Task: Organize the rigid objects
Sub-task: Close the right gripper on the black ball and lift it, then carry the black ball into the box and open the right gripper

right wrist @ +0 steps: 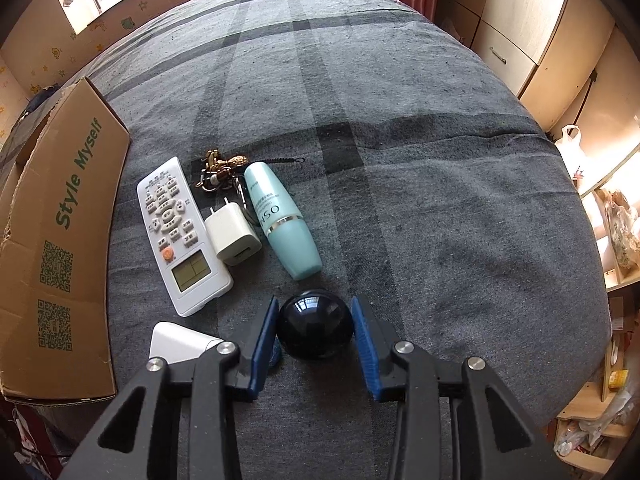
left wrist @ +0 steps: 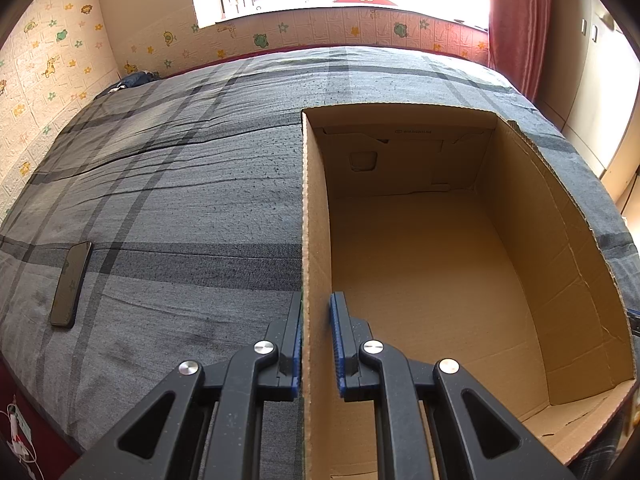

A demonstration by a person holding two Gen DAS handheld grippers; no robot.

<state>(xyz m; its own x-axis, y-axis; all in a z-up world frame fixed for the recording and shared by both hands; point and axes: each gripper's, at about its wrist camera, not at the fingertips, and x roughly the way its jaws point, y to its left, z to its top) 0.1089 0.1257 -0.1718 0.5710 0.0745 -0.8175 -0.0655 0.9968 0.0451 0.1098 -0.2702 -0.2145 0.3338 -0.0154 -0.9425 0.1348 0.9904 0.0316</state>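
The right tongs point(right wrist: 314, 336) sit nearest the lens, their blue pads closed in on either side of a glossy black ball point(right wrist: 315, 324) that rests on the bed point(right wrist: 440, 200). Both pads look to be touching the ball's flanks, so I read this as a grip just made, with the ball not yet lifted.

The left tongs point(left wrist: 316, 340) are clamped shut on the near wall of the open box point(left wrist: 316, 200), one pad outside and one inside, holding it steady (the box floor shows nothing in it).

The step in hand, as I judge it, is the first pick: the ball is to go into the box, which stands to the left of the things in the right wrist view. The next move calls for a straight lift, then a carry leftward over the box wall. A smooth round ball may roll or squirt out of flat pads, so the grip should stay firm and the lift slow.

Waiting beyond the ball: a white remote point(right wrist: 182, 236), a white charger point(right wrist: 234, 236), a teal bottle point(right wrist: 282, 220), a bunch of keys point(right wrist: 218, 174), and a white thing point(right wrist: 180, 344) partly hidden behind the left finger. A dark phone point(left wrist: 72, 284) lies apart, on the box's far side.

Writing: the box side reads "Style Myself" in green above two QR codes; the bottle shows "OSM", seen upside down. The remote's button labels are too small to read.
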